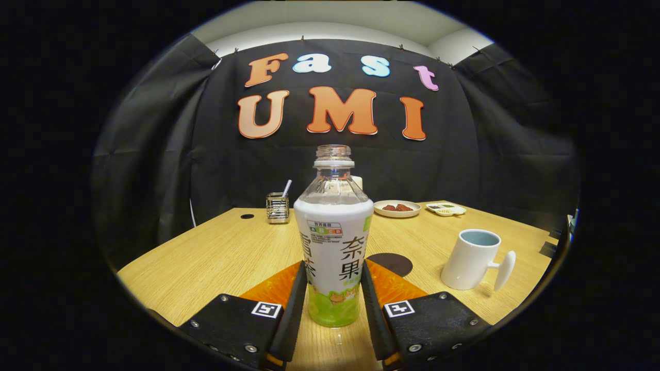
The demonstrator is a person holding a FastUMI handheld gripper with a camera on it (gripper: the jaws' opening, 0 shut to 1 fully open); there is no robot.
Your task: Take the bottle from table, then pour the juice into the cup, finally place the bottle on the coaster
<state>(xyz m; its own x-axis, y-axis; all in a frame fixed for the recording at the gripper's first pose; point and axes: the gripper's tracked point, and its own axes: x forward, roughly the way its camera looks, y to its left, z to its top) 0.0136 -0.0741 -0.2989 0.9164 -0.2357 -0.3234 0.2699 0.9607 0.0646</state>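
The tongs [334,293] pinch the uncapped bottle [334,242], upright on the table [206,257]. Pouring seems undone: cup [472,257] at three o'clock, coaster [393,263] at two o'clock, just beyond.

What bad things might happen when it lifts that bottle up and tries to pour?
1. The bottle has no cap, so tilting it early may spill juice on the table.
2. The hand-held gripper grips it low down with a finger against each side; the tall bottle might wobble or slip.
3. The cup sits off to the right with its handle sticking out; a swinging bottle might knock it. The dark coaster lies close behind.
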